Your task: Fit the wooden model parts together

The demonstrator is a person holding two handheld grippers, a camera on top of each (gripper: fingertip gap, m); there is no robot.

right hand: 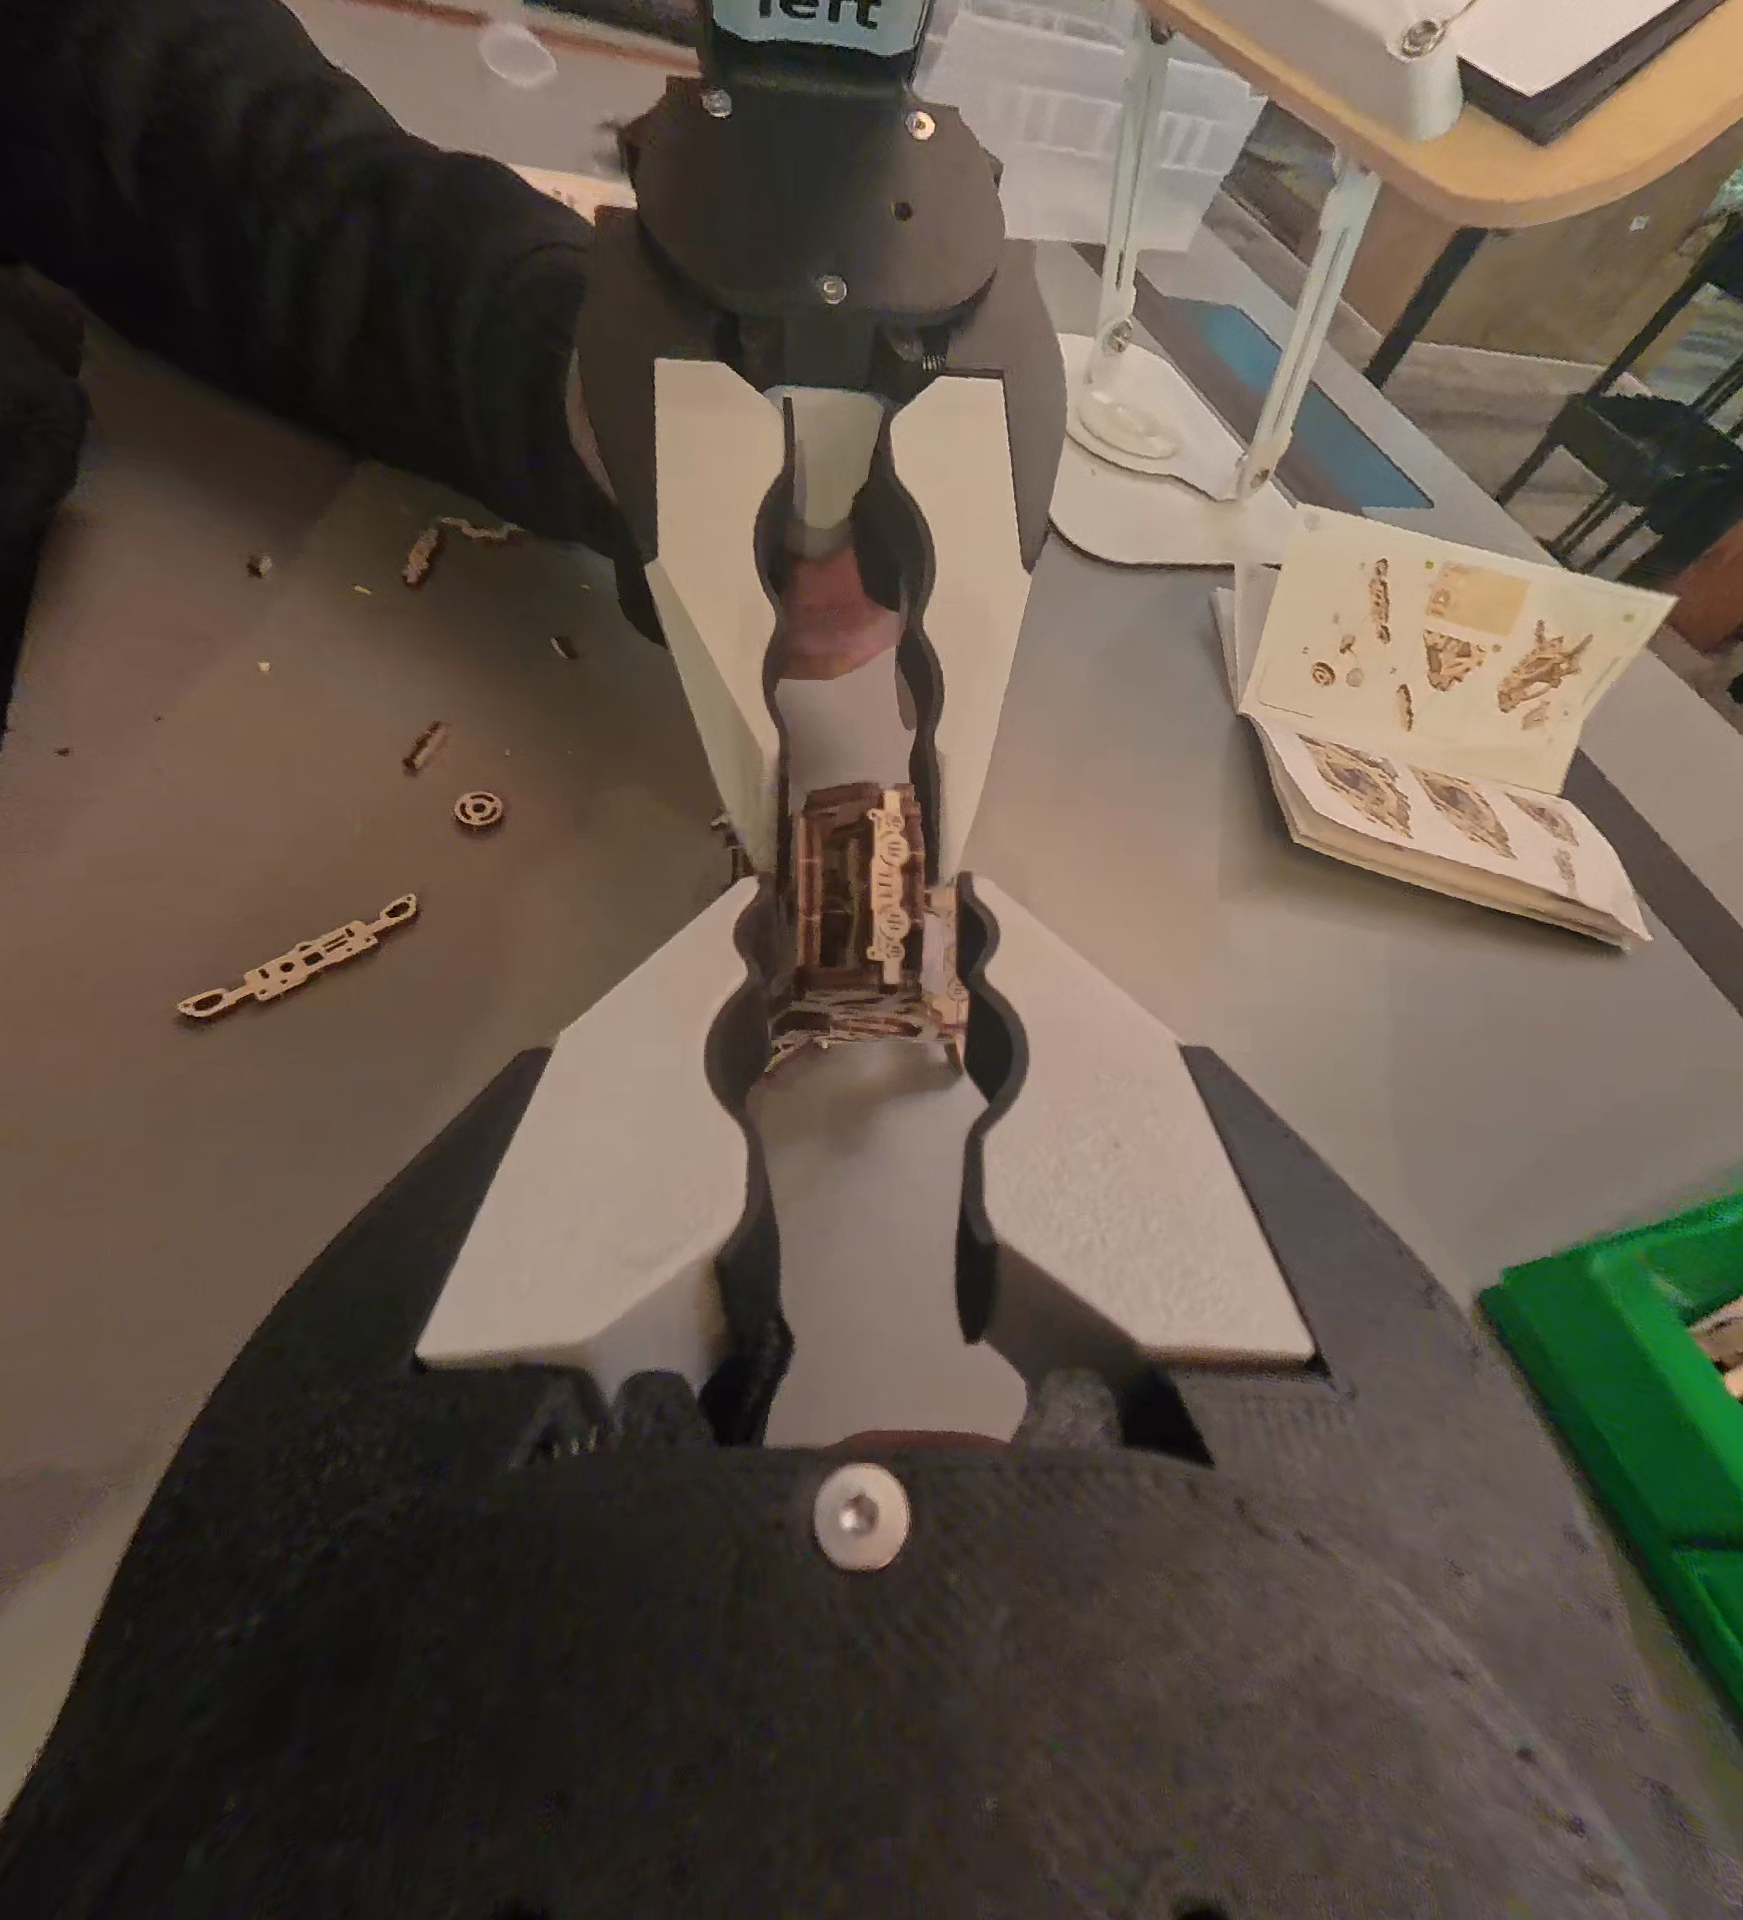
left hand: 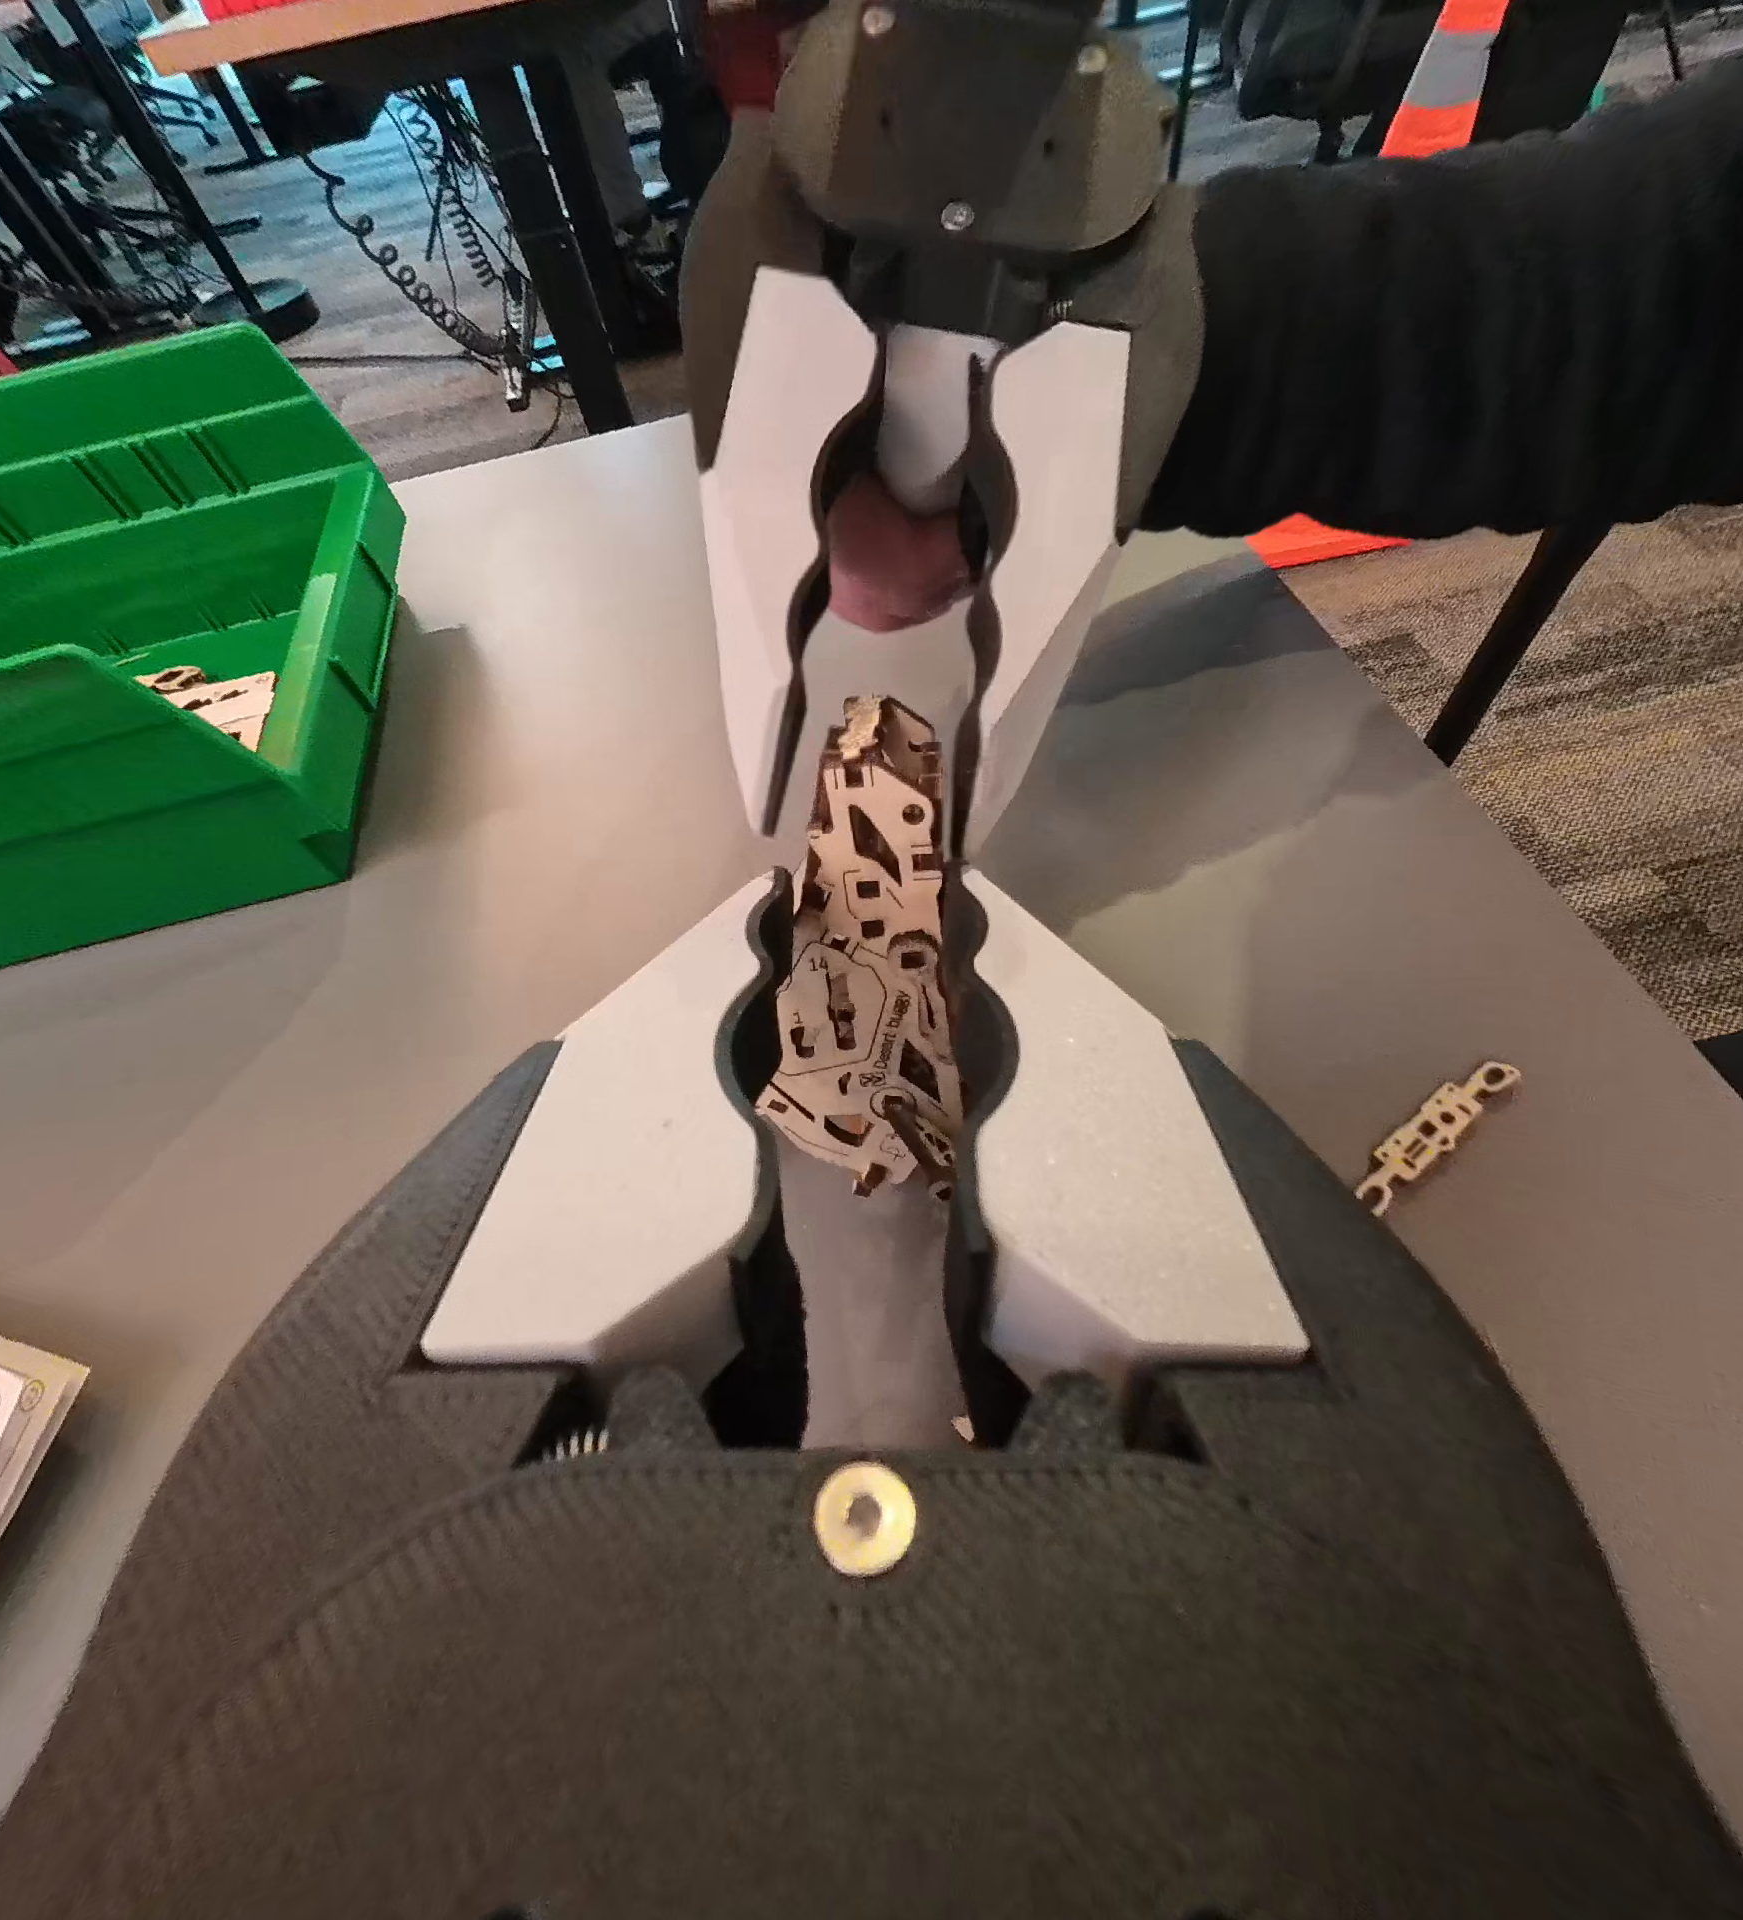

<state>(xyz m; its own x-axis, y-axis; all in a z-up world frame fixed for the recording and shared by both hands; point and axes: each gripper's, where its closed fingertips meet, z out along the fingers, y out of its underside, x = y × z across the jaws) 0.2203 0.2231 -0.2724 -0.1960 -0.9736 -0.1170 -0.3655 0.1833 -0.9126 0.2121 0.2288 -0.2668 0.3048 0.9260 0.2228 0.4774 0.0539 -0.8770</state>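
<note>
A partly built wooden model (left hand: 872, 997) of light laser-cut plywood hangs above the grey table (left hand: 534, 644), between two grippers that meet tip to tip. My left gripper (left hand: 867, 883) is closed around its near end. My right gripper (left hand: 867, 831) comes in from the far side, and its fingers stand around the model's top end. In the right wrist view my right gripper (right hand: 859, 894) holds the model (right hand: 856, 914) at the sides, and the left gripper (right hand: 846, 857) grips it from the far side. A long flat wooden strip (left hand: 1438, 1132) lies loose on the table; it also shows in the right wrist view (right hand: 295, 961).
A green bin (left hand: 119, 623) with more wooden sheets stands at the table's edge (right hand: 1677, 1455). An open instruction booklet (right hand: 1418, 717) lies beside a white lamp base (right hand: 1127, 426). A small wooden ring (right hand: 480, 810) and several offcuts (right hand: 425, 746) are scattered near a black sleeve (right hand: 223, 239). The tips of both grippers are at nearly the same place.
</note>
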